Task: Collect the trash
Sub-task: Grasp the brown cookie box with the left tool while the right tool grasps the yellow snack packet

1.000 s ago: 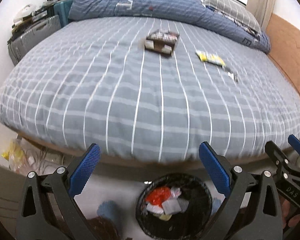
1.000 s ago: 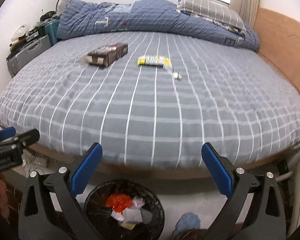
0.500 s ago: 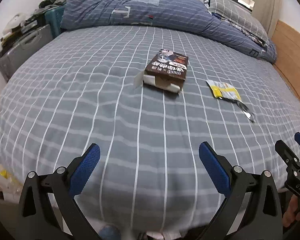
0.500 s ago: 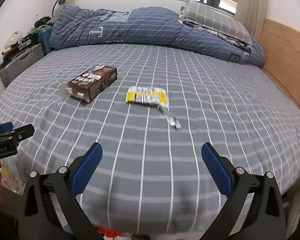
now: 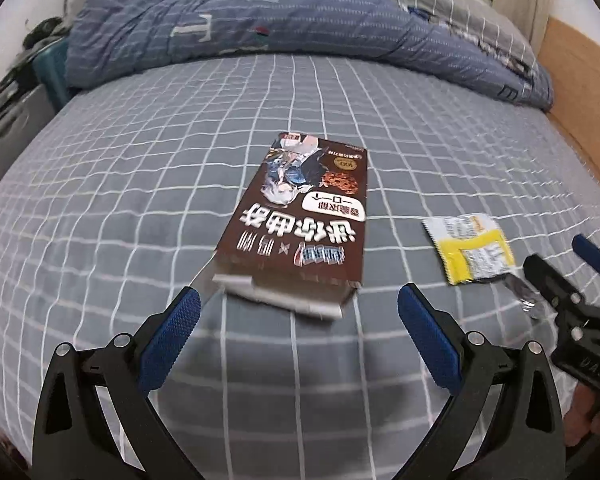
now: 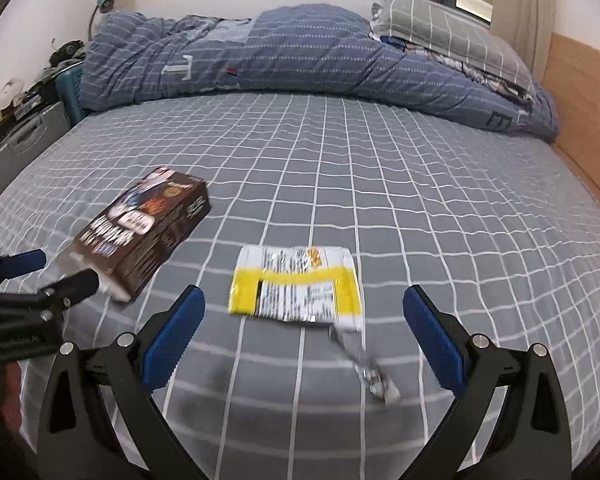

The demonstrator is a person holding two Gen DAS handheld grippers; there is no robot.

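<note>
A brown snack box with an open white flap lies on the grey checked bed, just ahead of my open left gripper; the box also shows in the right wrist view. A yellow and white wrapper lies flat just ahead of my open right gripper, with a silvery torn strip trailing from it. The wrapper also shows in the left wrist view. Both grippers are empty.
A rolled blue quilt and a grey pillow lie at the far side of the bed. A wooden headboard runs along the right. Suitcases and clutter stand at the left.
Both grippers have moved up from the trash bin on the floor and forward over the bed. The box and the wrapper are now close in front of them.
</note>
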